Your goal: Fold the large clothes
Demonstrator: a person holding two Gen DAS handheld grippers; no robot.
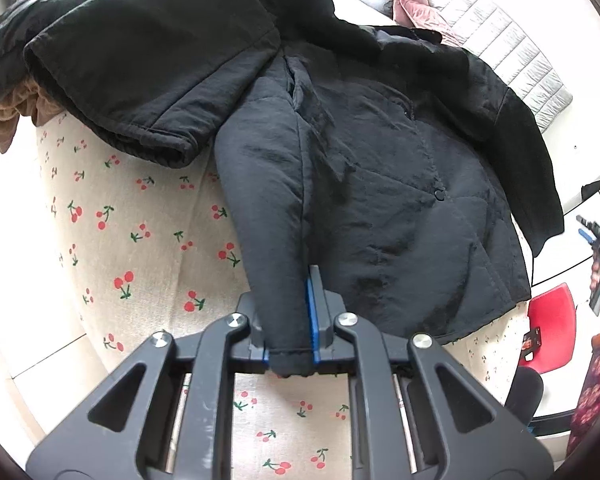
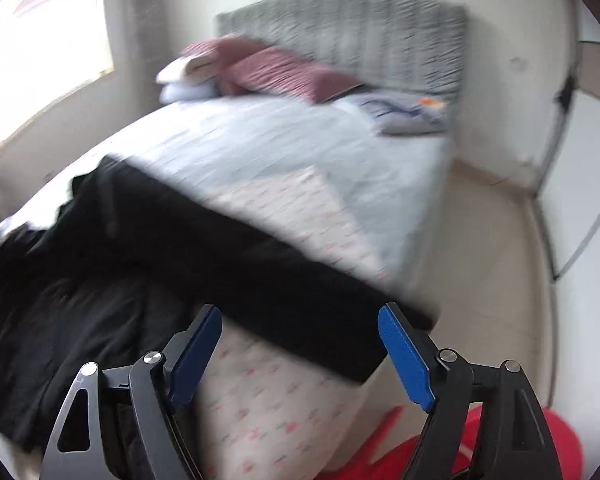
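Observation:
A dark padded jacket (image 1: 380,200) lies spread front-up on the cherry-print bed sheet (image 1: 120,220). My left gripper (image 1: 284,300) is shut on the cuff end of the jacket's near sleeve (image 1: 268,220), which runs up from the jaws to the shoulder. In the right wrist view, which is blurred, my right gripper (image 2: 300,316) stands open with nothing between its blue pads (image 2: 404,356). It hangs above the jacket's other black sleeve (image 2: 280,264) near the bed's corner. That right gripper (image 1: 598,248) also shows at the right edge of the left wrist view, held in a person's hand.
A second black garment (image 1: 140,60) is heaped at the far left over a brown one (image 1: 8,116). Pink pillows (image 2: 276,64) and a grey headboard (image 2: 340,20) are at the bed's head. A red stool (image 1: 552,328) stands on the floor by the bed's corner.

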